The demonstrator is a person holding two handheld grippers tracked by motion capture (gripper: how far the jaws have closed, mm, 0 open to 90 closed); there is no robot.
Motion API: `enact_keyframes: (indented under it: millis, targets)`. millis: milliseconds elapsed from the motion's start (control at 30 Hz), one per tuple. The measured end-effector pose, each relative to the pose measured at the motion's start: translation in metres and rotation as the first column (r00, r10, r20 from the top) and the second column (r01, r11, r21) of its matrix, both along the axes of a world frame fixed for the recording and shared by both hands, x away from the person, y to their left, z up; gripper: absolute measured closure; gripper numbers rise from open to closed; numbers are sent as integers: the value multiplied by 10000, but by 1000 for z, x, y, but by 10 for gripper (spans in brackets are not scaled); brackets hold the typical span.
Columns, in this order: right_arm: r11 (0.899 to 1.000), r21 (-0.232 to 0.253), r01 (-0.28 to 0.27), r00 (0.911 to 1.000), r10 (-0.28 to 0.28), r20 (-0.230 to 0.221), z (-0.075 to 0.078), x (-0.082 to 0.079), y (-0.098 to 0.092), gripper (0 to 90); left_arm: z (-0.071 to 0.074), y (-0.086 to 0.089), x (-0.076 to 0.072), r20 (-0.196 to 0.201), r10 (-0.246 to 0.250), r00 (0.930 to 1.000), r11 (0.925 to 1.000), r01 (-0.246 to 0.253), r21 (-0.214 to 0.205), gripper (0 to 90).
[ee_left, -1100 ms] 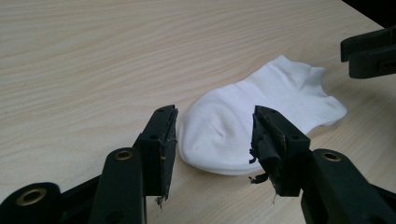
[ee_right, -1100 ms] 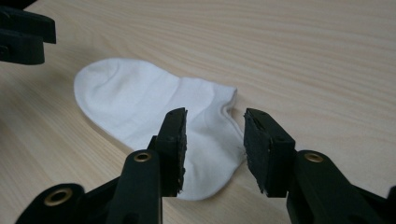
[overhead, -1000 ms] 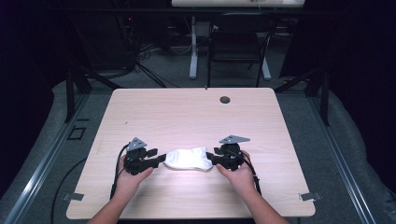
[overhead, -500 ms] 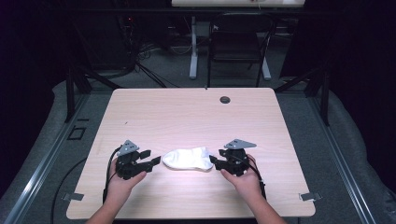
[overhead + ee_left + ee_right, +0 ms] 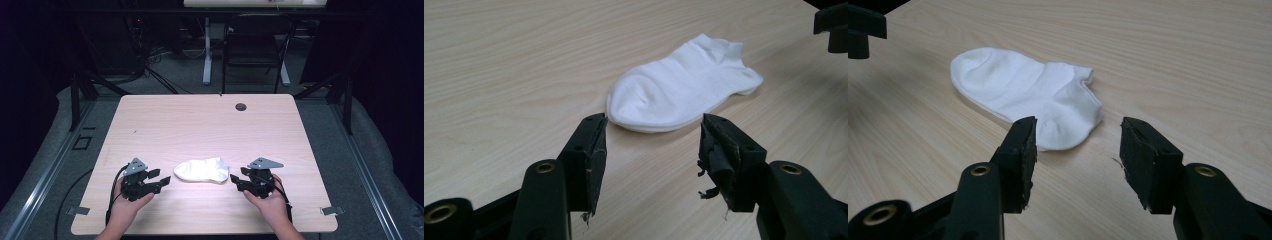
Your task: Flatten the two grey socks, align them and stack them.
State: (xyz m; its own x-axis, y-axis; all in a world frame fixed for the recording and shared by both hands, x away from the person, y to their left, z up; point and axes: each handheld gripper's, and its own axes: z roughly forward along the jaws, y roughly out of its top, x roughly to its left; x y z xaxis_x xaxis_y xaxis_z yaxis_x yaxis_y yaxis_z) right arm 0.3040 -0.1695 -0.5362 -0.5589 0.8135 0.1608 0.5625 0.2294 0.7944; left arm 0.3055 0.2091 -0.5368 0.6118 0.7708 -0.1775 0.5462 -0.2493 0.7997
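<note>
Bare wooden table [image 5: 200, 125] under both tools. Round grommet [image 5: 241, 106] well ahead, near the far edge. Chair [image 5: 252, 47] on the floor beyond.

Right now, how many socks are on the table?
1. The white sock lies flat on the table, between the left gripper and right gripper. It looks doubled, so another may hide underneath.

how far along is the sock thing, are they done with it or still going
It looks about finished. The white sock lies flat on the table, toe toward the left gripper, cuff toward the right gripper. Both grippers are open, off the sock and holding nothing. No further step shows.
</note>
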Motion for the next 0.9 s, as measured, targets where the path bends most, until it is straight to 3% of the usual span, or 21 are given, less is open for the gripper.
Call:
enact_keyframes:
  millis: [167,267,433,633,900]
  targets:
    - [9999,-40,-92,9999,93,116,-6,-3,-3,488,-7,-1,-2,4,-279,9996,9991,279,333,451]
    - [9993,-140,-348,9991,351,229,-10,-6,0,488,-12,-2,-3,104,-453,9989,9960,443,777,450]
    - [9956,-439,-826,9953,846,462,-16,-8,9,488,-18,-7,-3,69,-730,9973,9940,722,820,450]
    - [9900,-857,-1121,9931,1145,244,-25,-7,15,488,-25,-10,-1,-84,-923,9957,9910,927,964,446]
    - [9918,-730,-1050,9945,1051,-24,-32,-3,15,488,-30,-16,2,-285,-1073,9938,9886,1097,1030,442]
